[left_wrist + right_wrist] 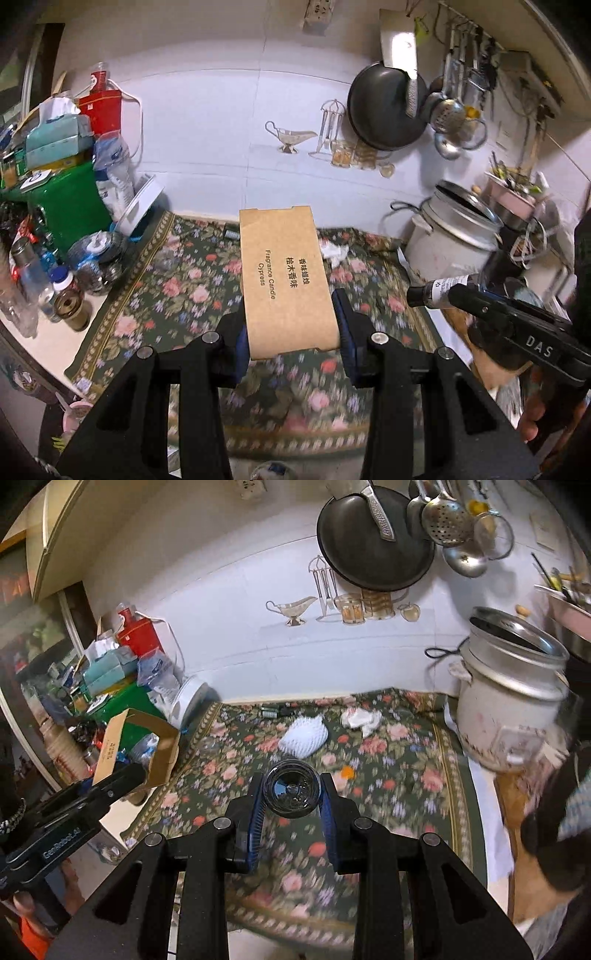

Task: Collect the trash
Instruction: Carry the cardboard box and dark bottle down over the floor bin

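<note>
My left gripper (290, 325) is shut on a brown cardboard candle box (286, 273) printed "Fragrance Candle Cypress", held above the floral cloth (184, 295). The box shows open-ended at the left of the right wrist view (147, 738). My right gripper (291, 797) is shut on a small dark bottle (291, 788), seen end-on; it shows from the side in the left wrist view (439, 290). On the cloth lie a white foam net (304, 734), a crumpled white tissue (360, 718) and a small dark tube (275, 712) by the wall.
A white rice cooker (506, 709) stands at the right. A pile of boxes, bags and jars (62, 177) crowds the left, with a white tub (188, 705) tipped over. A black pan (373, 542) and ladles hang on the tiled wall.
</note>
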The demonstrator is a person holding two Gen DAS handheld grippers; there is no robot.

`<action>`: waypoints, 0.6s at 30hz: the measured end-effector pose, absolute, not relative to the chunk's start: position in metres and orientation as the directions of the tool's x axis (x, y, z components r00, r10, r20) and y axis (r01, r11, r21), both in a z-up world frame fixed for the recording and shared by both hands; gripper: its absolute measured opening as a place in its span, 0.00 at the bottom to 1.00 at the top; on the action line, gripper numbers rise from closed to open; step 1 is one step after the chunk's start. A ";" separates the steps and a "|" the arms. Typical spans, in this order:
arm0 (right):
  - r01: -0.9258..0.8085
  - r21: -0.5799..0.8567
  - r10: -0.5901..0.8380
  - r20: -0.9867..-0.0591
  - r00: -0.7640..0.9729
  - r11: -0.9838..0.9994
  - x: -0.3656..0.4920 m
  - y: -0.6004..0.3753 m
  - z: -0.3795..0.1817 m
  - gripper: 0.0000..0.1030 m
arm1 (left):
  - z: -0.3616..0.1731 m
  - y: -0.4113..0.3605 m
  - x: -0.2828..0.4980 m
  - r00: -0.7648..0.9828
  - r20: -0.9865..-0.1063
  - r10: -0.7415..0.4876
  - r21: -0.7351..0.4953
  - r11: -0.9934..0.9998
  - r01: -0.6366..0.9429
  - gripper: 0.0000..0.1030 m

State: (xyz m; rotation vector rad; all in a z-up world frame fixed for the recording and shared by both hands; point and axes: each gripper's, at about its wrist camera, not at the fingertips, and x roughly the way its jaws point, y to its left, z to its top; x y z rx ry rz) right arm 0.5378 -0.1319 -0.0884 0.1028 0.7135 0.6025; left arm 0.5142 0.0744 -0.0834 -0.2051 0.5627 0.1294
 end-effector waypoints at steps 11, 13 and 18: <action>-0.422 0.322 0.524 -0.630 0.573 0.848 0.409 -0.107 -0.116 0.25 | -0.124 0.093 0.379 0.782 -0.622 0.031 -0.127 0.982 -0.140 0.38; -0.409 0.331 0.520 -0.645 0.559 0.850 0.389 -0.104 -0.123 0.25 | -0.132 0.094 0.361 0.766 -0.642 0.023 -0.121 0.984 -0.131 0.38; -0.384 0.322 0.492 -0.695 0.524 0.865 0.351 -0.098 -0.138 0.25 | -0.153 0.093 0.334 0.722 -0.692 -0.004 -0.129 0.985 -0.118 0.38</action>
